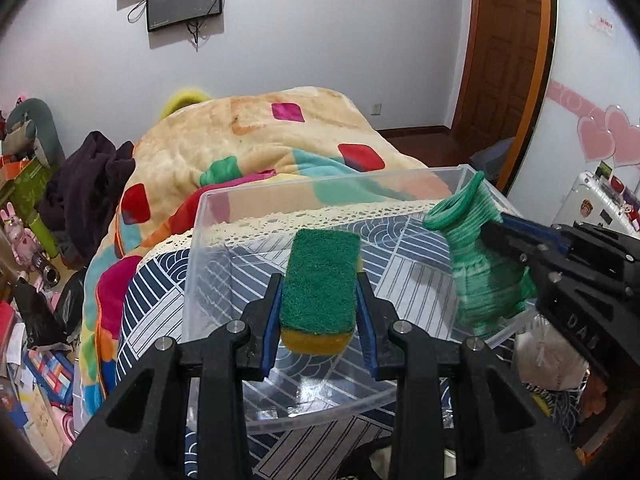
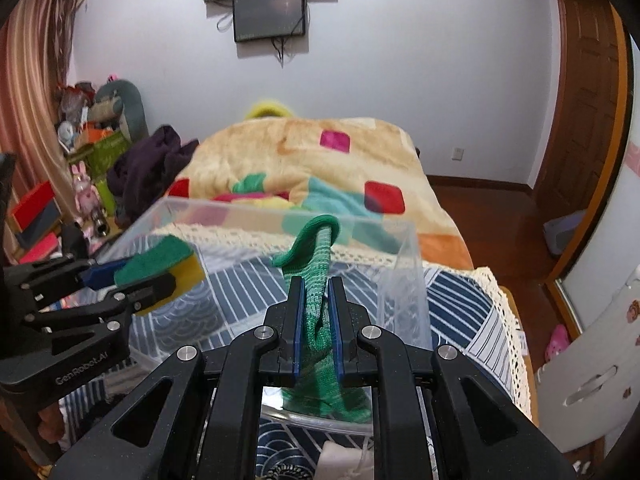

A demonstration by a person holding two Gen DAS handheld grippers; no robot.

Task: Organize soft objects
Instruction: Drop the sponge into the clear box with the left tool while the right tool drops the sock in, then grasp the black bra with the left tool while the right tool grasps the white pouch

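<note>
The left gripper [image 1: 319, 300] is clamped on a sponge [image 1: 320, 280], green scouring face up and yellow foam below; the sponge sits lengthwise between the blue-padded fingers [image 1: 270, 320] and juts out past their tips. The right wrist view shows it from the side [image 2: 160, 266], held above the left part of the bin [image 2: 408, 264].

The right gripper [image 2: 316, 304] is closed on a green knitted sock [image 2: 318, 300]. The sock is pinched at its middle between the fingers [image 2: 297, 312]; its cuff rises beyond the tips and folds over, and the other end hangs down below the fingers. In the left wrist view the sock [image 1: 476, 256] hangs at the bin's right wall, with the right gripper [image 1: 496, 236] reaching in from the right.

Below both grippers stands the clear plastic bin [image 1: 208, 216], open at the top. Through its floor the cloth [image 1: 156, 300] shows, dark blue with white line patterns and a lace edge, covering the table. Neither sponge nor sock touches the bin floor; both are held in the air over it.

Just right of the bin, on the cloth, lies a pale soft thing [image 1: 548, 356], partly hidden.

Beyond the table is a bed with a bright patchwork blanket [image 1: 256, 136] and a dark garment [image 1: 88, 184] at its left. Two screens [image 2: 270, 14] hang on the far wall.
</note>
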